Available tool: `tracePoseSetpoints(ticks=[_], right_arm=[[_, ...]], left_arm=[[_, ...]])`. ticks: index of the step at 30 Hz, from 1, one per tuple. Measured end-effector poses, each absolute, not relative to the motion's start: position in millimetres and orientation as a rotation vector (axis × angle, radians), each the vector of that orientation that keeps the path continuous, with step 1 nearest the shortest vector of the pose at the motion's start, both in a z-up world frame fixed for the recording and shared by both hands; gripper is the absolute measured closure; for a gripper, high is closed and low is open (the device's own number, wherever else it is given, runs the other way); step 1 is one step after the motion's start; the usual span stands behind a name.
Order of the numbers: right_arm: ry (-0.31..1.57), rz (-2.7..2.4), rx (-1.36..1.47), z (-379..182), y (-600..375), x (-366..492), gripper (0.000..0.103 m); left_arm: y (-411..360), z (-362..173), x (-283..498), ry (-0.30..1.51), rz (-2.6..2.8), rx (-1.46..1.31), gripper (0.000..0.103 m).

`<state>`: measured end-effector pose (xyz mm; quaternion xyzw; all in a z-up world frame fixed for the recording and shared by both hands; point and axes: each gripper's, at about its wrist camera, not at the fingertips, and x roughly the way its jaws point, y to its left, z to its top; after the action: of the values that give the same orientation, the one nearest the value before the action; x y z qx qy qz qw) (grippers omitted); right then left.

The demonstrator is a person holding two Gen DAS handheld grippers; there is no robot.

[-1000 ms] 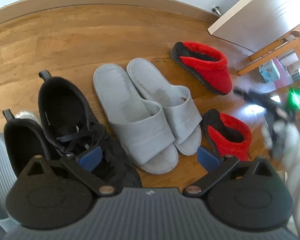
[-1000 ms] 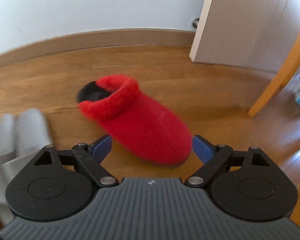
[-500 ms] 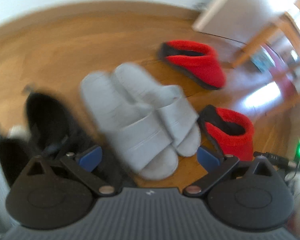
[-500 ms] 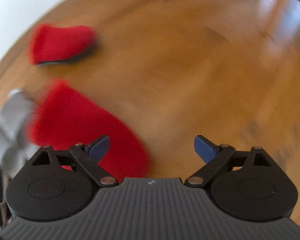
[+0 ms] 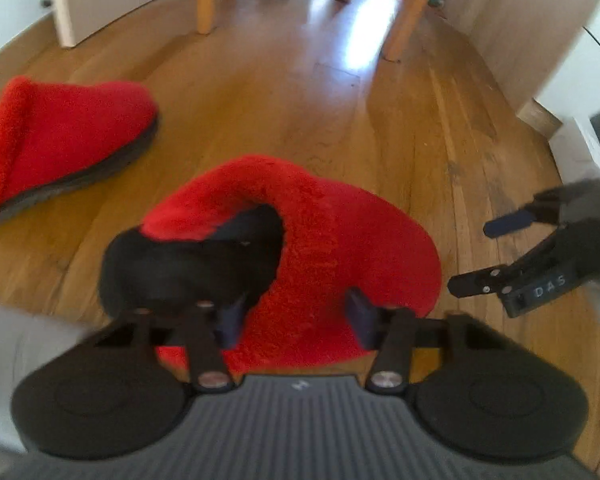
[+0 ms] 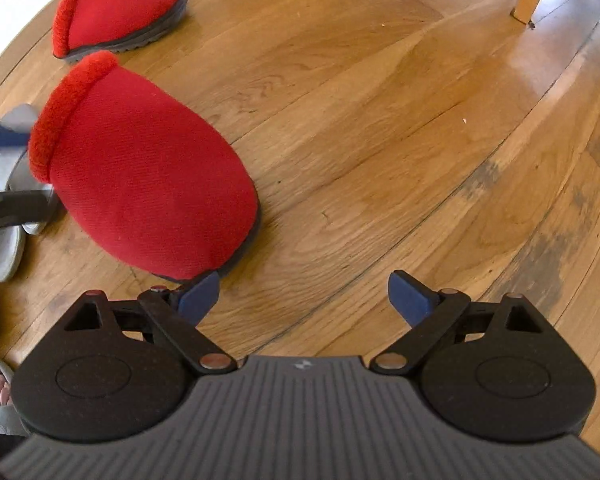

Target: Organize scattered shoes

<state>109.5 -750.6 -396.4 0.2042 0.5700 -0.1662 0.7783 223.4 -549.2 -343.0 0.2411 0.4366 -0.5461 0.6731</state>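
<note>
Left gripper [image 5: 292, 314] jaws straddling near red slipper [image 5: 340, 248], not clamped; right gripper [image 6: 304, 296] spread, empty, just right of it; far red slipper [image 6: 116, 12] apart far-left, unpaired; grey slippers [image 6: 4, 196] left edge.

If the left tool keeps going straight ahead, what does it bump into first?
Most likely the near red slipper: the left tool already straddles its side, one finger by the dark opening. Depth is blurry, so contact may already exist.
</note>
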Motion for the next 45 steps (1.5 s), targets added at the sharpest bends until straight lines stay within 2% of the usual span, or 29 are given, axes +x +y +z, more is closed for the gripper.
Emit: tracePoseSetpoints(ticks=[2,4,12,17,19,22,25,27,30,34,37,41,45], right_arm=[[1.229,-0.347,0.430,-393.0,-748.5,107.3,0.011],[1.221,-0.322,0.417,-391.4,-749.2,109.1,0.011],[1.123,-0.238,0.362,-395.5,-729.3,168.4,0.011],[1.038,-0.235,0.373,-381.8,-728.2,190.4,0.011],[1.016,-0.197,0.354,-374.8,-721.7,194.5,0.011],[0.983,-0.140,0.326,-364.5,-712.1,200.5,0.011],[0.980,-0.045,0.215,-358.0,-689.5,213.0,0.008],[0.980,0.017,0.119,-355.3,-671.9,223.2,0.002],[0.993,0.047,0.030,-359.7,-660.2,236.6,0.001],[1.013,0.072,-0.074,-367.8,-648.6,253.9,0.001],[1.026,0.090,-0.152,-373.8,-639.8,266.8,0.002],[1.033,0.078,-0.194,-377.5,-637.3,273.9,0.019],[1.026,-0.004,-0.114,-374.4,-649.4,269.4,0.022]], left_arm=[[-550.5,-335.3,225.2,0.912,-1.245,0.568,0.078],[-549.3,-331.6,229.2,0.857,-1.227,0.606,0.082],[-532.2,-333.7,249.5,0.784,-1.251,0.700,0.082],[-511.0,-324.5,250.5,0.788,-1.228,0.629,0.070],[-484.9,-306.7,262.0,0.803,-1.207,0.495,0.047],[-442.3,-286.8,288.8,0.824,-1.064,0.272,0.030],[-425.0,-287.0,313.5,0.870,-0.818,0.181,0.020],[-433.9,-296.1,322.6,0.897,-0.692,0.245,0.020],[-455.4,-309.4,326.5,0.858,-0.556,0.408,0.020],[-465.8,-343.7,338.1,0.953,-0.383,0.521,0.019],[-453.9,-353.7,340.7,0.979,-0.406,0.457,0.016],[-427.3,-358.1,353.9,1.102,-0.468,0.320,0.017],[-413.1,-358.6,344.0,1.084,-0.550,0.344,0.017]])
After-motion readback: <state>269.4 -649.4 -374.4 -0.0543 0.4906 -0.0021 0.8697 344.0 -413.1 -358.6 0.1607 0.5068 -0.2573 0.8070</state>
